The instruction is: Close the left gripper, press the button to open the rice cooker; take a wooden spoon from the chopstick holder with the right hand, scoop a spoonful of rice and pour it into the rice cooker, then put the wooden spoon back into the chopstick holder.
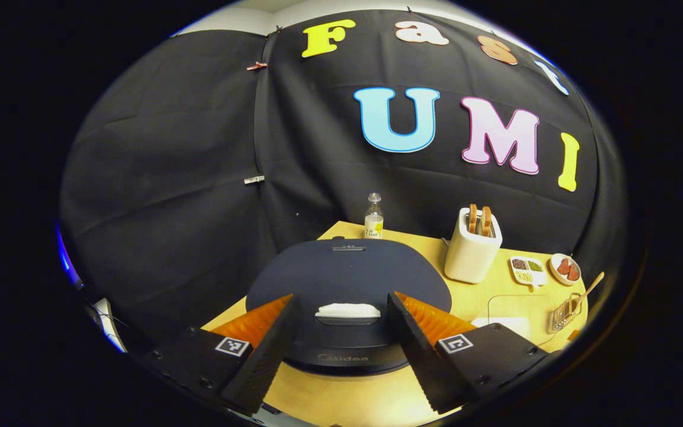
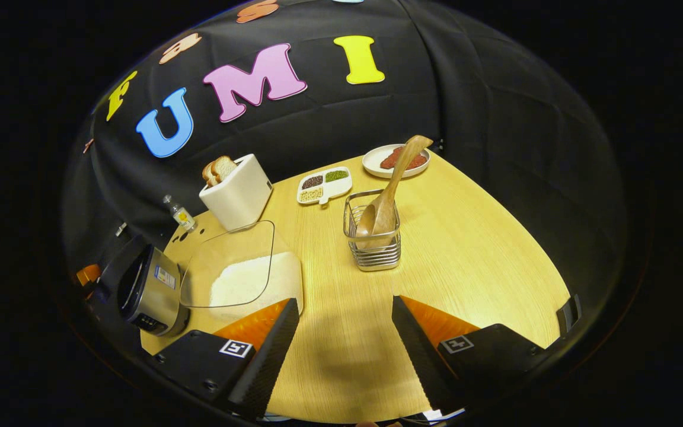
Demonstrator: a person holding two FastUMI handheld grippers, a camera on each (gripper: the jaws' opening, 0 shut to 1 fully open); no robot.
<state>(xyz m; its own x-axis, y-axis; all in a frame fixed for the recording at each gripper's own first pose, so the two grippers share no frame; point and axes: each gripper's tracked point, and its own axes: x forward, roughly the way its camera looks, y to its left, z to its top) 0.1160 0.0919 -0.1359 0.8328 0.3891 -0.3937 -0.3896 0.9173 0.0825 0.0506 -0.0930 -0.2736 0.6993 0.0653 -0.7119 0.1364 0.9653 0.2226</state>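
The dark rice cooker (image 1: 347, 279) sits lid-down right in front of my left gripper (image 1: 342, 301), which is open; its fingers flank the pale release button (image 1: 347, 310) without touching it. In the right gripper view the cooker (image 2: 146, 287) stands at the far left of the table. A wooden spoon (image 2: 386, 196) leans bowl-down in the wire chopstick holder (image 2: 374, 252), straight ahead of my right gripper (image 2: 344, 302). That gripper is open and empty, a short way back from the holder. A clear lidded box of white rice (image 2: 241, 279) lies between cooker and holder.
A white toaster (image 2: 236, 193) with bread slices, a small bottle (image 2: 180, 214), a sectioned dish of grains (image 2: 324, 185) and a plate (image 2: 395, 160) line the back of the wooden table (image 2: 466, 249). Bare tabletop lies to the right of the holder.
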